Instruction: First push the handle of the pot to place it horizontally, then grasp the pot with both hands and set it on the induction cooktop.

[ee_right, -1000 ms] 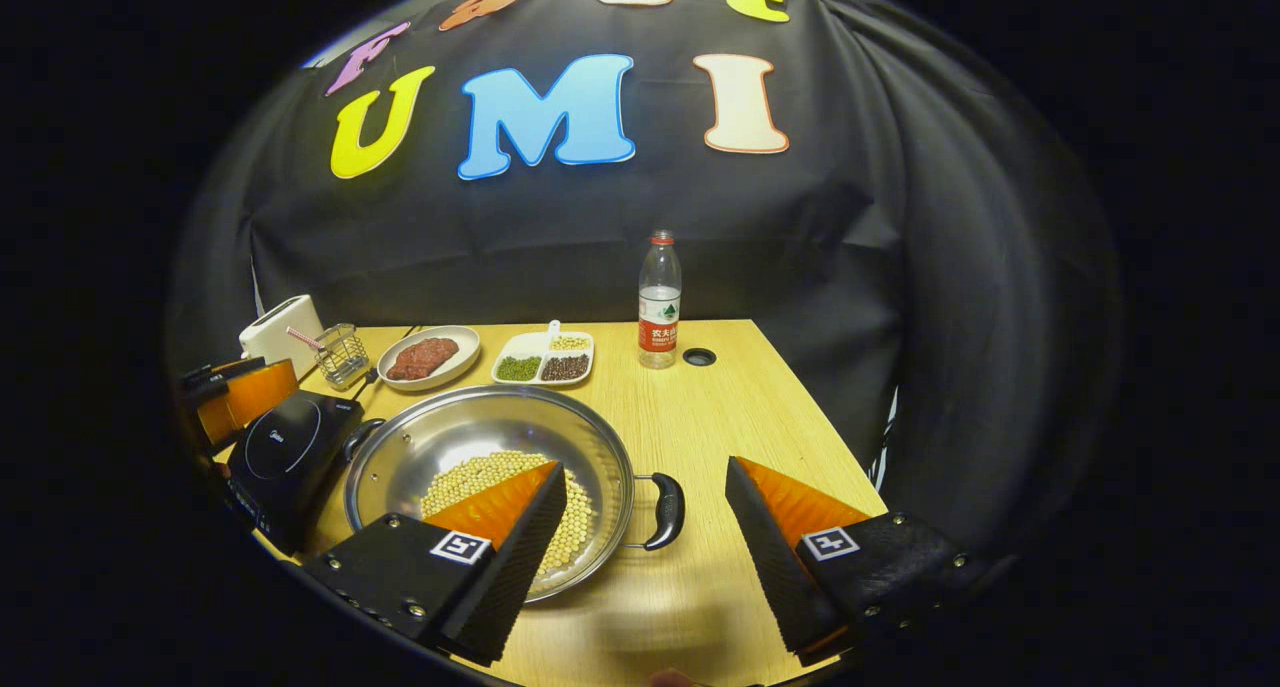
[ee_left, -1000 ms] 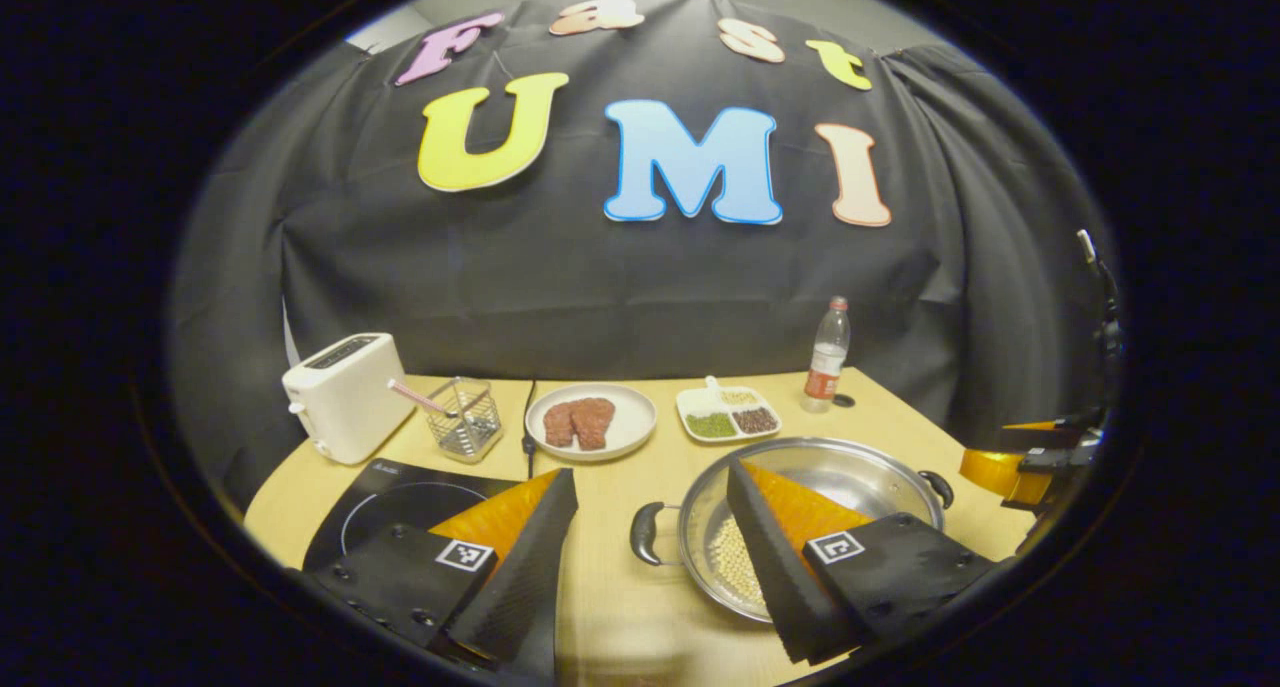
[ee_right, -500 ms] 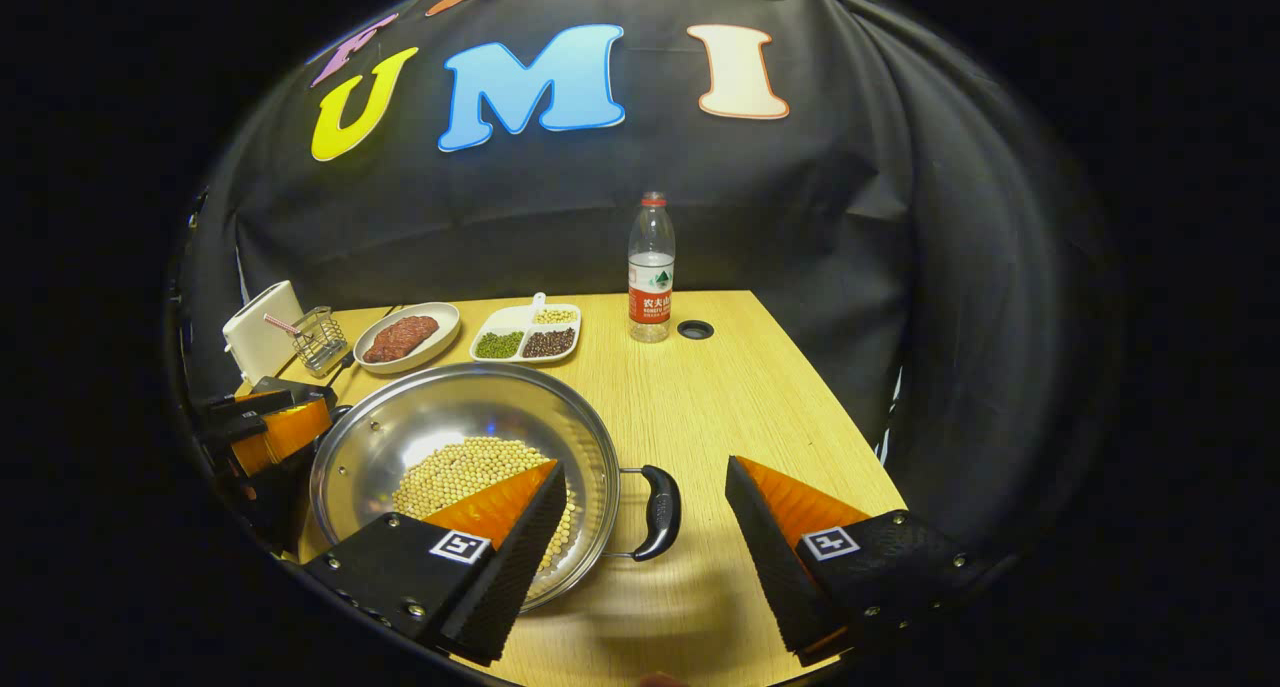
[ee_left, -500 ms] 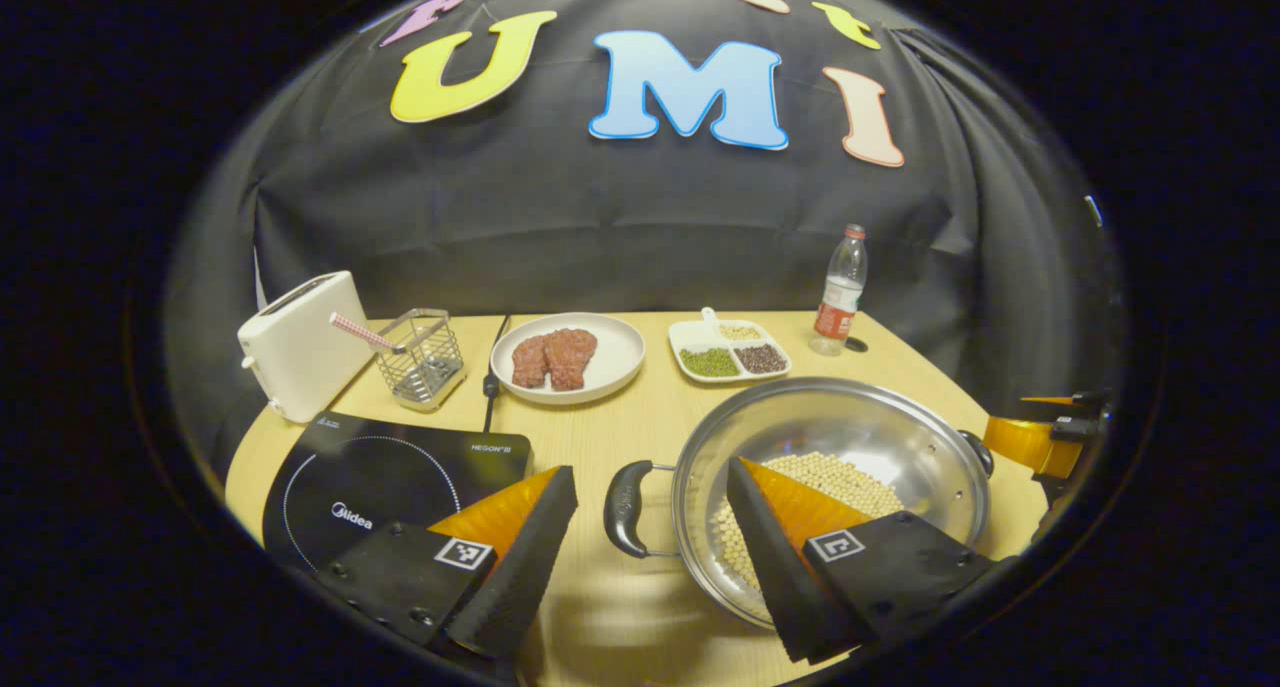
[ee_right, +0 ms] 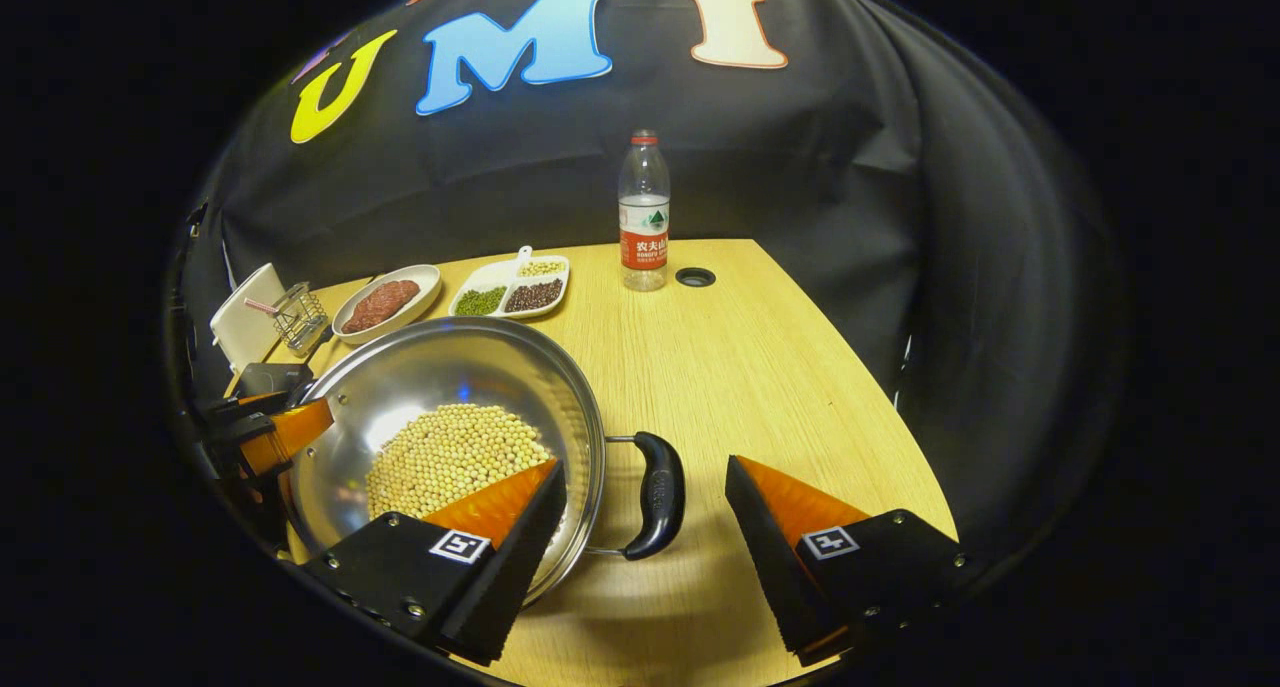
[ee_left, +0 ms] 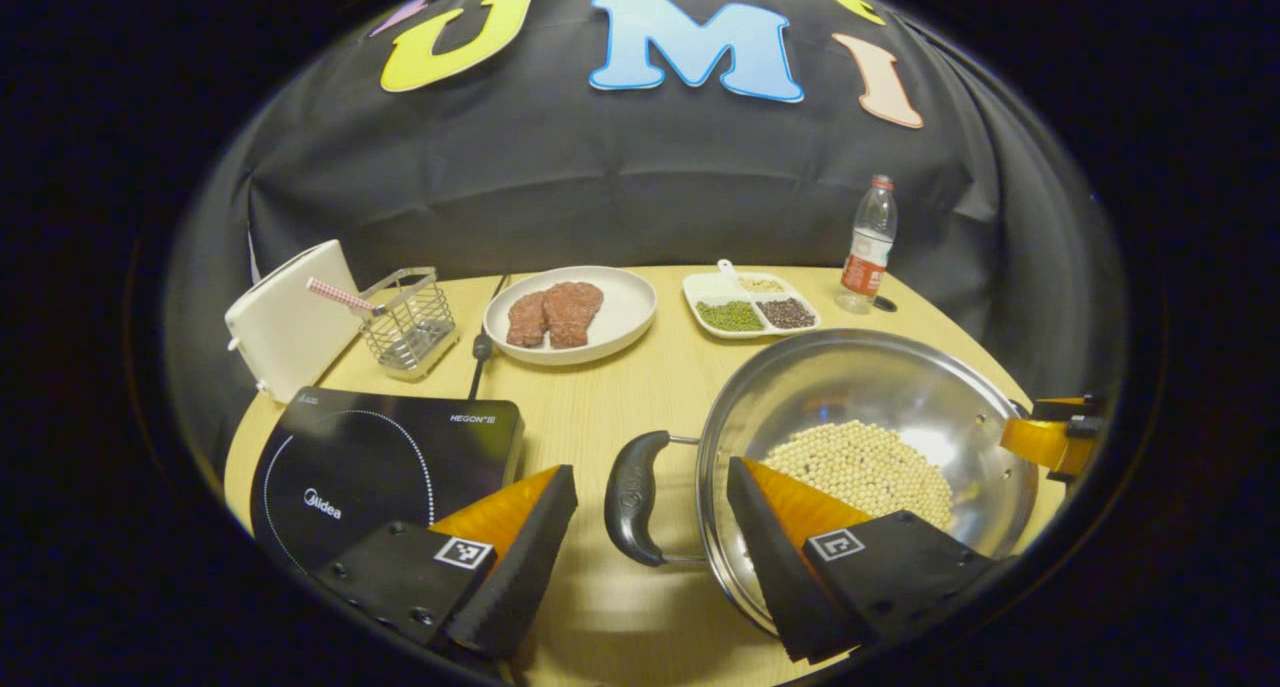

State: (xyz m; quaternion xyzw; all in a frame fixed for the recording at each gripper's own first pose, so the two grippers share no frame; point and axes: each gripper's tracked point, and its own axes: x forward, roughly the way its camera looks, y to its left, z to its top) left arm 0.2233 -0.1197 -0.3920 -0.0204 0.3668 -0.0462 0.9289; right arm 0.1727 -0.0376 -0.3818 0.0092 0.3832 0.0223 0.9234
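Observation:
The steel pot (ee_left: 850, 382) holding soybeans (ee_left: 865, 467) sits on the wooden table, right of the black induction cooktop (ee_left: 370, 457). My left gripper (ee_left: 650, 472) is open, its fingers straddling the pot's black left handle (ee_left: 633, 497) without touching it. In the right gripper view, my right gripper (ee_right: 645, 467) is open too, with the pot's right handle (ee_right: 657, 494) between its fingers; its left finger overhangs the pot (ee_right: 430, 367). The right gripper (ee_left: 1050, 437) appears at the pot's far side in the left gripper view, and the left gripper (ee_right: 265, 432) likewise in the right gripper view.
At the table's back stand a white toaster (ee_left: 285, 322), a wire basket (ee_left: 405, 312), a plate of meat (ee_left: 570, 312), a divided dish of beans (ee_left: 750, 307) and a water bottle (ee_left: 868, 242). A power cord (ee_left: 482, 342) runs by the cooktop. Bare table (ee_right: 770, 367) lies right of the pot.
Both grippers have moved forward and down toward the pot; each handle now lies between a pair of open fingers. The pot has not moved.

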